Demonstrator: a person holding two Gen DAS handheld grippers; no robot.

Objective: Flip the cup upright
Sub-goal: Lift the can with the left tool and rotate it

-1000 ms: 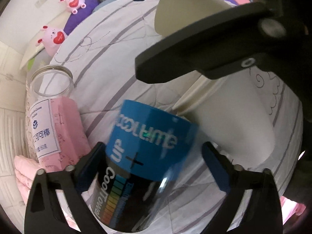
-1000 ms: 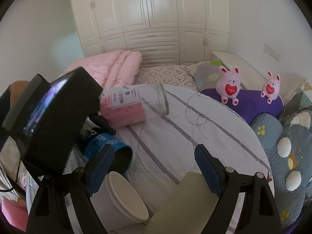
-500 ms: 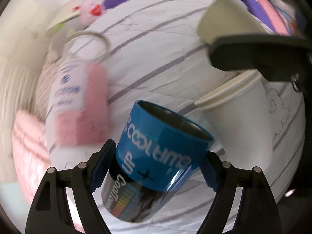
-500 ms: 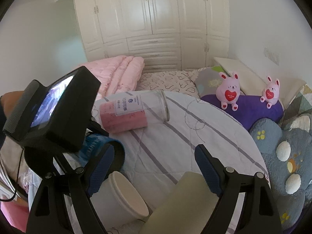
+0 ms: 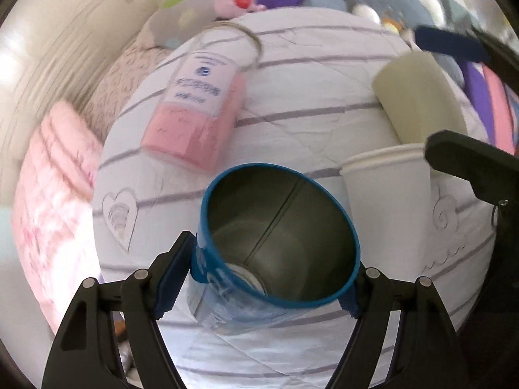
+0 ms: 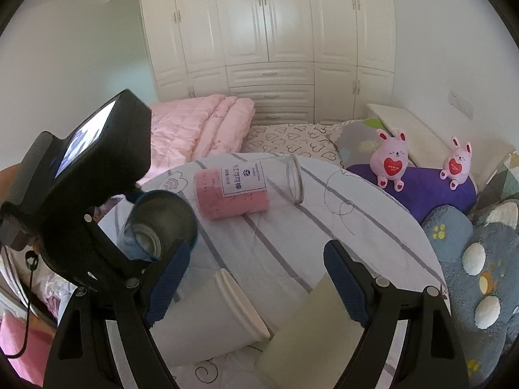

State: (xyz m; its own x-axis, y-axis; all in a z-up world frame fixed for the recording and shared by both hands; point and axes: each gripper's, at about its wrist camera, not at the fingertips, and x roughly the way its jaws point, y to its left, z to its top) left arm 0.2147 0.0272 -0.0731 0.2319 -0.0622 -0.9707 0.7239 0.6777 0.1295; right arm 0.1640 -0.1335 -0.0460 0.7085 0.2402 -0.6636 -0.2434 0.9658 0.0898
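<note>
My left gripper (image 5: 269, 272) is shut on a blue-rimmed cup (image 5: 279, 243) with a clear lower body. It holds the cup tilted, mouth toward the camera, above the round table (image 5: 308, 103). The cup also shows in the right wrist view (image 6: 162, 223), held up at the left. My right gripper (image 6: 256, 282) is open and empty above a white paper cup (image 6: 211, 321) and a cream cup (image 6: 311, 337), both lying on their sides. These show in the left wrist view too: the white cup (image 5: 386, 191), the cream cup (image 5: 418, 97).
A glass jar (image 6: 249, 184) with pink contents lies on its side on the striped tablecloth (image 6: 324, 214); it also shows in the left wrist view (image 5: 204, 103). Behind are a bed with a pink quilt (image 6: 201, 126), two pink plush rabbits (image 6: 392, 159), cushions and wardrobes.
My left gripper closed on the blue cup, lifted it and rotated it, so its open mouth now faces the camera. My right gripper stayed open and rose slightly.
</note>
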